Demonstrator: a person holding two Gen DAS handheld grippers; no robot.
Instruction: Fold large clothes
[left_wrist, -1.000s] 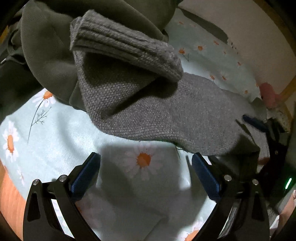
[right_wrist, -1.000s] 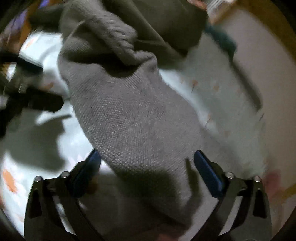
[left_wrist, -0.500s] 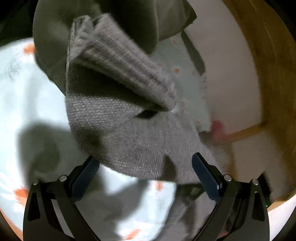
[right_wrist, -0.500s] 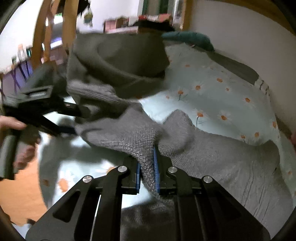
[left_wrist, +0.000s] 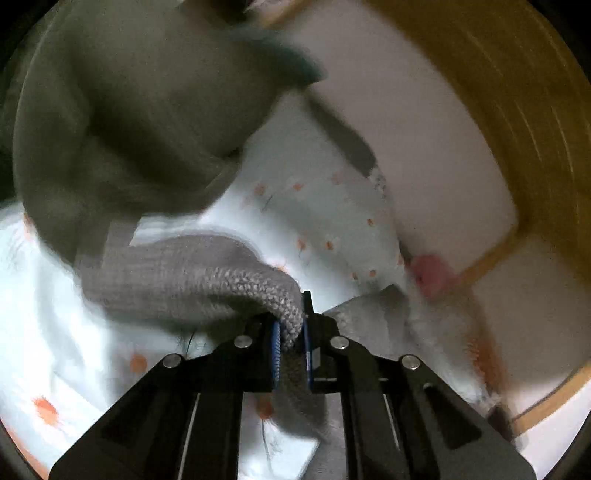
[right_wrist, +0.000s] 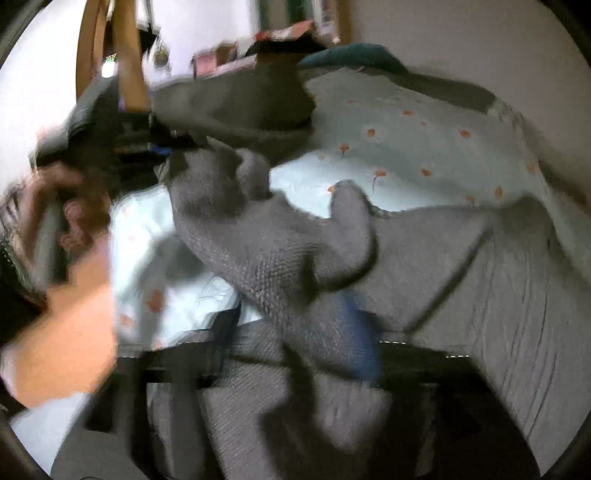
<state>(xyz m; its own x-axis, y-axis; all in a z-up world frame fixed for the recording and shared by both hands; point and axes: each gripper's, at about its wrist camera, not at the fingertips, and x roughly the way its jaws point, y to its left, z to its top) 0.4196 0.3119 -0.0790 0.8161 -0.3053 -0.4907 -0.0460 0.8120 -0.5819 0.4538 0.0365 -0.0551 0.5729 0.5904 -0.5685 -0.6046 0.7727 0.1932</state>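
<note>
A grey knit sweater (left_wrist: 184, 273) lies on the daisy-print bed sheet (left_wrist: 314, 206). My left gripper (left_wrist: 290, 343) is shut on a thick rolled edge of it and holds that edge a little above the sheet. In the right wrist view the same sweater (right_wrist: 480, 277) spreads to the right, and the left gripper (right_wrist: 159, 144) pinches its far end beside a person's hand (right_wrist: 55, 206). My right gripper (right_wrist: 295, 332) is blurred. Its jaws are opening, and a fold of the knit drapes loosely between them.
An olive-green garment (left_wrist: 129, 110) is heaped at the back of the bed, also the olive-green garment (right_wrist: 258, 99) in the right wrist view. A pale wall and a wooden frame (left_wrist: 517, 110) bound the right side. A pink object (left_wrist: 430, 275) sits at the sheet's edge.
My left gripper went from wide open to shut on the sweater's edge and rose. My right gripper, clamped on the knit half a second ago, has spread apart.
</note>
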